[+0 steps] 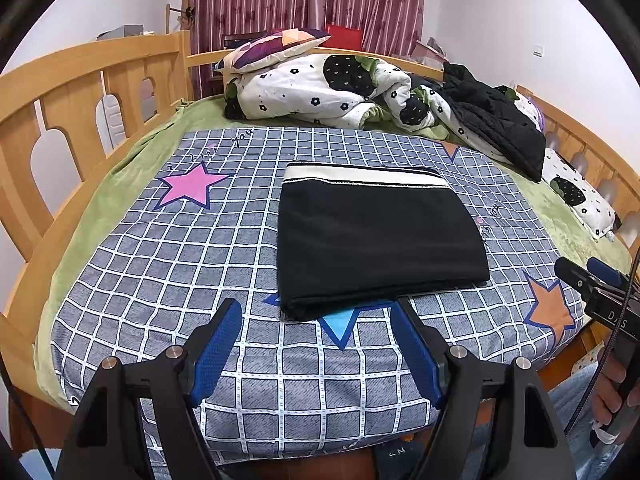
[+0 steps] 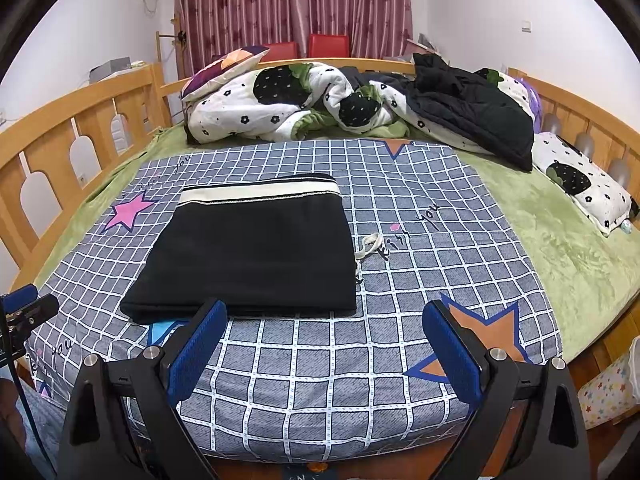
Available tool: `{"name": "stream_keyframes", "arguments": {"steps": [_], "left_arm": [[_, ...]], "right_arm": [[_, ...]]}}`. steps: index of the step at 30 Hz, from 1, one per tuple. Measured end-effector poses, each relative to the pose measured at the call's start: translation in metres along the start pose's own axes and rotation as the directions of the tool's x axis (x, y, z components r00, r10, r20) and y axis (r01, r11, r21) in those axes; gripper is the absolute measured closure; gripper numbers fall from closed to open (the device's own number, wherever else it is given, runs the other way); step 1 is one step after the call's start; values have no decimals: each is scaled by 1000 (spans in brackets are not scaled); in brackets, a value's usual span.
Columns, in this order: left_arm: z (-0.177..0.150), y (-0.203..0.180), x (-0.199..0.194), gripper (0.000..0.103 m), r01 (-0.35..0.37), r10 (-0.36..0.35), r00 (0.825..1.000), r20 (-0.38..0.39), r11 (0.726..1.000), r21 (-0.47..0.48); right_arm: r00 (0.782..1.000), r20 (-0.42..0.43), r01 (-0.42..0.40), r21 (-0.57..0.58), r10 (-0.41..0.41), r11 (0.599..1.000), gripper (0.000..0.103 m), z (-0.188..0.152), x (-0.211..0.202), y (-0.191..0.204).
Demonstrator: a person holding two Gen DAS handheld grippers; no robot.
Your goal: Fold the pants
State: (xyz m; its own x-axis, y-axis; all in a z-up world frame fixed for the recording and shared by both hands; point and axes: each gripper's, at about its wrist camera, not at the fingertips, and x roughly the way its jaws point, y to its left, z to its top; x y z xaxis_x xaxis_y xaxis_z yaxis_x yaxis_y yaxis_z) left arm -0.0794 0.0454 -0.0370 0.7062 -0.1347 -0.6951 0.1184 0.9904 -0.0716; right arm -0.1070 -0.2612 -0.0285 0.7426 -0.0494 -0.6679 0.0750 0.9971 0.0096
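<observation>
The black pants (image 1: pixel 376 236) lie folded into a flat rectangle on the checked grey mat (image 1: pixel 180 264), with the cream waistband at the far edge. They also show in the right wrist view (image 2: pixel 252 256), with a white drawstring (image 2: pixel 370 245) sticking out at their right side. My left gripper (image 1: pixel 316 312) is open and empty, just short of the pants' near edge. My right gripper (image 2: pixel 326 320) is open and empty, near the pants' near right corner. The right gripper also shows at the right edge of the left wrist view (image 1: pixel 588 272).
A crumpled white flowered quilt (image 1: pixel 320 88), a patterned pillow (image 1: pixel 272 48) and a black jacket (image 1: pixel 492 120) lie at the far end of the bed. Wooden rails (image 1: pixel 80 92) run along both sides. A small flowered pillow (image 2: pixel 584 184) lies at the right on the green sheet.
</observation>
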Motion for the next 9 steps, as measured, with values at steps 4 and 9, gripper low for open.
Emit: {"name": "stream_keyframes", "arguments": {"steps": [4, 9], "left_arm": [[0, -2, 0, 28, -2, 2, 1000, 2, 1000, -1], [-1, -4, -1, 28, -9, 9, 1000, 1, 1000, -5]], "right_arm": [[1000, -1, 0, 0, 0, 1000, 6, 0, 0, 0], [1000, -1, 1, 1, -1, 1000, 6, 0, 0, 0]]}}
